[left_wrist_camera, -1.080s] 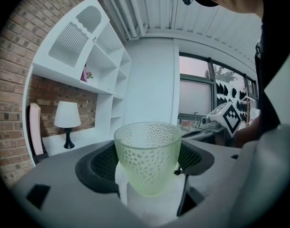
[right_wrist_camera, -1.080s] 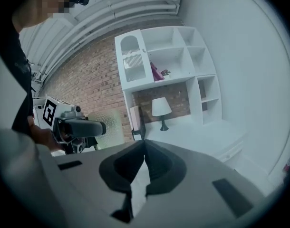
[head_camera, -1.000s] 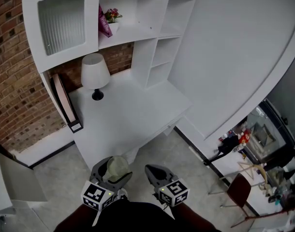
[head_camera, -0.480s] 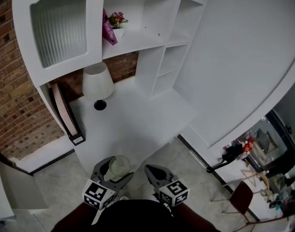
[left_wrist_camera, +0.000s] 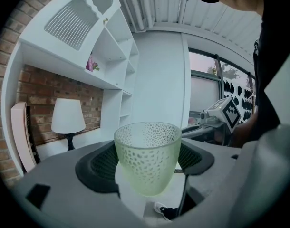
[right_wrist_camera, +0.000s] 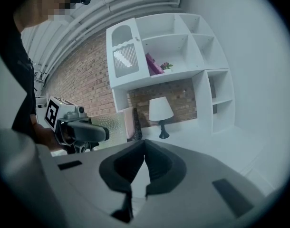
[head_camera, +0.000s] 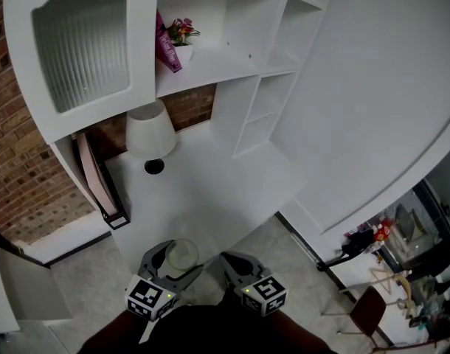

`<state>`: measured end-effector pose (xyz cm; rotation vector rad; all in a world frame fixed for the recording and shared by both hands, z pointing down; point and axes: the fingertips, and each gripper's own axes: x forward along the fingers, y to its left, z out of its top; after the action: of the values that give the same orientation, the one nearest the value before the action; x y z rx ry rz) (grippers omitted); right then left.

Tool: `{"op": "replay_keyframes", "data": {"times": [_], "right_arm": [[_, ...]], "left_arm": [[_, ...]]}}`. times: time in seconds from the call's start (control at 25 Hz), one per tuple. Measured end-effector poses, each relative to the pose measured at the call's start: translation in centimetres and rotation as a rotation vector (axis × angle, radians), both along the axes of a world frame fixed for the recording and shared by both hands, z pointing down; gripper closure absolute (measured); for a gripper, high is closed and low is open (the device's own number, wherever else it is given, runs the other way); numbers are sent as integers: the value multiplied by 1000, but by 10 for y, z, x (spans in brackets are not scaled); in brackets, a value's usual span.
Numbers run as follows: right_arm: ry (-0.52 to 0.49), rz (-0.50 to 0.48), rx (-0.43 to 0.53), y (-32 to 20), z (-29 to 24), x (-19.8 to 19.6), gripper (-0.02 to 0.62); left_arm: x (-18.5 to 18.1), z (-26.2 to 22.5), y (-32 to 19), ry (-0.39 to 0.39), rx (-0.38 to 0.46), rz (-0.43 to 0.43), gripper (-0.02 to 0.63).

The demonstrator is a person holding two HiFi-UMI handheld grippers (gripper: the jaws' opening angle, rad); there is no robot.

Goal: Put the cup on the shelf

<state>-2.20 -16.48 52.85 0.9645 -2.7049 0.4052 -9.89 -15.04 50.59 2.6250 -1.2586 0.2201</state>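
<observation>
A pale green dimpled glass cup (left_wrist_camera: 147, 156) stands upright between the jaws of my left gripper (left_wrist_camera: 146, 163), which is shut on it. In the head view the cup (head_camera: 180, 257) and the left gripper (head_camera: 170, 263) sit low, just in front of the desk's near edge. My right gripper (head_camera: 236, 267) hangs beside it, jaws touching and holding nothing; the right gripper view shows the same right gripper (right_wrist_camera: 144, 167). The white shelf unit (head_camera: 210, 59) rises at the back of the desk, with open cubbies (head_camera: 260, 116) on its right.
A white lamp (head_camera: 150, 135) stands on the white desk (head_camera: 210, 190) under the shelf. A pink book (head_camera: 166, 46) and a small flower pot (head_camera: 182, 39) sit on the shelf. A flat pink board (head_camera: 94, 175) leans at the desk's left. Brick wall behind, chairs and clutter far right.
The view has shifted a little closer and upward toward the shelf. Both grippers keep their places at the bottom, the cup still held in the left one.
</observation>
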Motion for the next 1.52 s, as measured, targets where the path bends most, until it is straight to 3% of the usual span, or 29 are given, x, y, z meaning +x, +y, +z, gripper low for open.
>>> {"op": "replay_keyframes", "data": {"times": [0.24,0.48,0.8,1.0,1.36,1.52], "right_arm": [[-15,-64,16,-43,9,3,591],[15,-185,4,-101,10,8,591],[-70,-297,-21,-178,2,24,591],[-55,-349,-20,-216,1,42,591],[-95,-457,-39,-254,-6,45,591],[-111,-477,-31,-255,-10,38,591]], "left_arm": [[6,2,-33,-7,13,-58,230],[17,-2,-86,-1,6,-169,230],[43,-7,-151,-24,28,-293,230],[56,-10,-181,-1,8,-379,230],[68,-13,-206,-20,0,-499,230],[67,-14,-208,-30,1,-504,230]]}}
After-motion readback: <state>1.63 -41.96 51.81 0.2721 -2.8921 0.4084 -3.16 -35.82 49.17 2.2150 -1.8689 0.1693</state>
